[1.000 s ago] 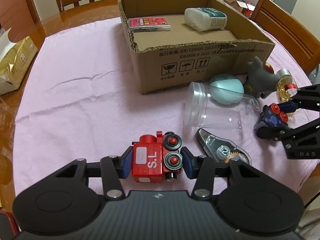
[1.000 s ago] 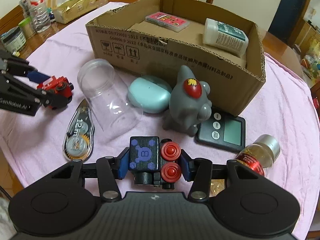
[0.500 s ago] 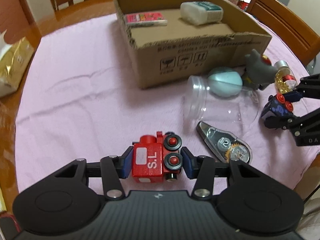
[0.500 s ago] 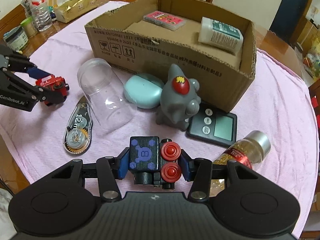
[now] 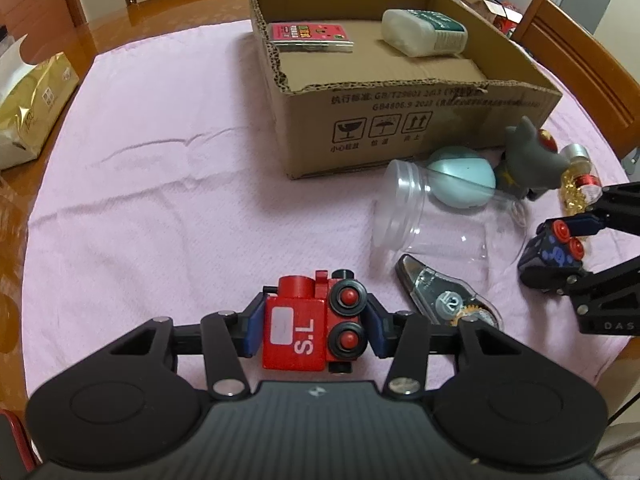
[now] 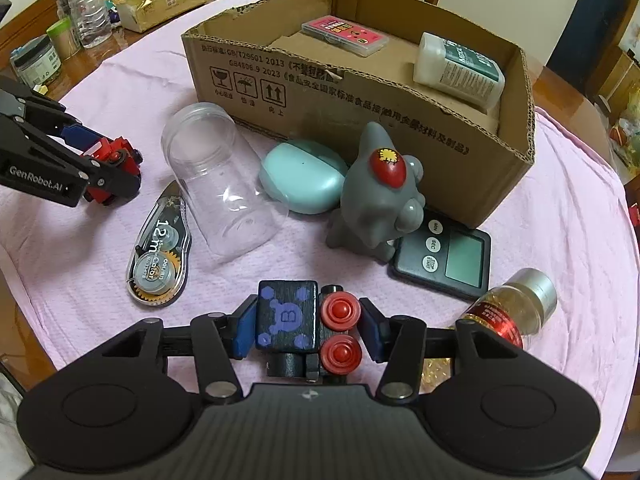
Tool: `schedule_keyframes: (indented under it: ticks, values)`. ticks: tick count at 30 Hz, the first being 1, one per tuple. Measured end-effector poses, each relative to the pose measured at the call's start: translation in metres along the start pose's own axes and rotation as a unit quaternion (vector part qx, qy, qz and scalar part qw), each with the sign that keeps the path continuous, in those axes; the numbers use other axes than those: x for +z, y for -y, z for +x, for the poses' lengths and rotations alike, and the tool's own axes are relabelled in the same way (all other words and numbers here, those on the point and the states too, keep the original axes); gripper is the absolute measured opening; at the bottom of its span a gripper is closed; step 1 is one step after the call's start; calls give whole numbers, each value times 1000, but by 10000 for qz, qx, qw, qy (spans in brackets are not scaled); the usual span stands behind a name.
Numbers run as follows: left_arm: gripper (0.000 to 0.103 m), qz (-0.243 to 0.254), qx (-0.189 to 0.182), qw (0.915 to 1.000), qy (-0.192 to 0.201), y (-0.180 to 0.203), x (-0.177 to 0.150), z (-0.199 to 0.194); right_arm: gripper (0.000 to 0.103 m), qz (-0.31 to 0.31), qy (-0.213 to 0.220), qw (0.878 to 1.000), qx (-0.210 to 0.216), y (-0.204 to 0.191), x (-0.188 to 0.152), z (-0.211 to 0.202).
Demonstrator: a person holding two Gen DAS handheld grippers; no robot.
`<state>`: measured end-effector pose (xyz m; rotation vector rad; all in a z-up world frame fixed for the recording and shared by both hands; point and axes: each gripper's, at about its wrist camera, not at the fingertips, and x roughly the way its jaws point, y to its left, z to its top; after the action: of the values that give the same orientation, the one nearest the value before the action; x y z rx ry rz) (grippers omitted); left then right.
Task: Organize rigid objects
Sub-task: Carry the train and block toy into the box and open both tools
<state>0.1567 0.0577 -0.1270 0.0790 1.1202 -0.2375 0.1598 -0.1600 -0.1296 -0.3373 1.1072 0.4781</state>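
My left gripper (image 5: 314, 330) is shut on a red toy train (image 5: 304, 332) marked S.L, held above the pink cloth. My right gripper (image 6: 308, 326) is shut on a black toy train car (image 6: 290, 318) with purple dots and red wheels. Each gripper shows in the other's view: the right one (image 5: 560, 248) at the right, the left one (image 6: 108, 172) at the left. An open cardboard box (image 6: 400, 120) stands behind, holding a pink card case (image 6: 344, 36) and a white bottle (image 6: 460, 70).
On the cloth lie a clear plastic jar (image 6: 224, 184) on its side, a correction tape (image 6: 158, 252), a teal case (image 6: 302, 182), a grey toy figure (image 6: 380, 196), a digital timer (image 6: 444, 256) and a gold-filled bottle (image 6: 512, 308). Chairs surround the table. A gold tissue pack (image 5: 32, 108) lies left.
Both grippers keep their trains. The left view has closed in on the box; the right view has shifted, with the box and items now lying further right.
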Motion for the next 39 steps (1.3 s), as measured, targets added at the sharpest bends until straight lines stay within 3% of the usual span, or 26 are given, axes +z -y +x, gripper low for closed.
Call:
schedule_keyframes:
  ticks: [11,21,31,36,37,39]
  values:
    - [48,488,-175,9986,71,10,15,-37,55,-180,107,9996,190,1,6,-26]
    - [48,867,-282,9940,598,23,54,-77,55,-227,508,9980,283,12,25,-74]
    - [48,984,-247,9881,1152,30,111,-73,55,-316,1045,9939,129,29,55,-106]
    - [49,896,-186,9885,1206,31,136,-53,55,-319,1228,9919,-4,41,69,-110]
    - [53,862,-140,9880,1273,30,138,-50,55,-311,1249,9917,-29,43,71,-109]
    - [82,668,48,9861,1521,28,141,-43,55,-247,1269,9916,-48,48,75,-108]
